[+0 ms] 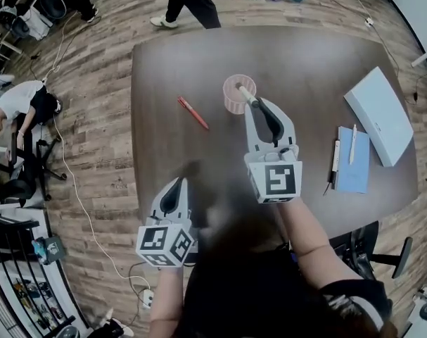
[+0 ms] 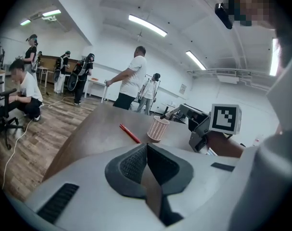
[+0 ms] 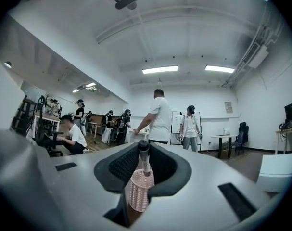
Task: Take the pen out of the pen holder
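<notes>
A pink mesh pen holder (image 1: 234, 101) stands upright near the middle of the dark table (image 1: 304, 62). My right gripper (image 1: 250, 103) reaches over its rim, shut on a white pen (image 1: 245, 93) with a dark end. The pen slants down toward the holder's mouth, and its lower end is hidden. In the right gripper view the pen (image 3: 144, 160) stands between the pads with the holder (image 3: 140, 190) just beyond. The left gripper view shows the holder (image 2: 158, 129) and the pen (image 2: 169, 114) poking over it. My left gripper (image 1: 178, 183) hovers near the table's front edge, shut and empty.
A red pen (image 1: 193, 113) lies on the table left of the holder. At the right are a blue notebook (image 1: 354, 164) with a white pen on it, a black pen (image 1: 335, 157) and a white box (image 1: 378, 115). A person (image 1: 188, 2) stands beyond the far edge.
</notes>
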`<state>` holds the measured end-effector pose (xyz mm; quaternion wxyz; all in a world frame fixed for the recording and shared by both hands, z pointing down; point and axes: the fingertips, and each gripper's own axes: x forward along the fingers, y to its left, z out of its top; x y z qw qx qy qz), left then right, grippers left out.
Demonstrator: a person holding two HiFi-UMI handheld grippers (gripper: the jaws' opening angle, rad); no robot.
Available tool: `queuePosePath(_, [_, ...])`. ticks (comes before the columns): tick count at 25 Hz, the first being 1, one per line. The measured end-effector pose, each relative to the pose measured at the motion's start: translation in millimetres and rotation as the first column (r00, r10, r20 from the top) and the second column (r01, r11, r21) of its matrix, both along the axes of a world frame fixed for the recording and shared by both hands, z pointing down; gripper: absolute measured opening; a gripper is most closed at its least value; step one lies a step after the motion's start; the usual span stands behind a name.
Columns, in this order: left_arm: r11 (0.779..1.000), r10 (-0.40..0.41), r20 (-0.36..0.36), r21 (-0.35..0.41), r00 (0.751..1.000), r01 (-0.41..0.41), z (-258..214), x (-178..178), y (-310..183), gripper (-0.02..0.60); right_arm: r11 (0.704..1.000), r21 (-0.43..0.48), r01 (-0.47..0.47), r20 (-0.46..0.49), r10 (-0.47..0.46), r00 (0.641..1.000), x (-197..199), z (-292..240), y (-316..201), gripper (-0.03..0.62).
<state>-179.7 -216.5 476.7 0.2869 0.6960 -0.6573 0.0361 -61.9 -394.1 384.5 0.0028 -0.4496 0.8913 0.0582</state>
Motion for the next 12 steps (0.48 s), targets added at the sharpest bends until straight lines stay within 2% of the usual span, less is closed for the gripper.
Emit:
queuePosePath(4, [1.0,-0.001,-0.021,0.021,1.0,0.001,-12.8,-11.6,22.0,0.029,0.999,0.044,-0.012,-0.015,0.012,1.0,1.2,-18.9,22.3,0.081])
queuePosePath(12, [0.998,-0.002,-0.022,0.067,1.0,0.003,-33.6,-23.8,52.2,0.029,0.999,0.019,-0.03,-0.027,0.031,0.999,20.5,-31.4,66.3,0.081])
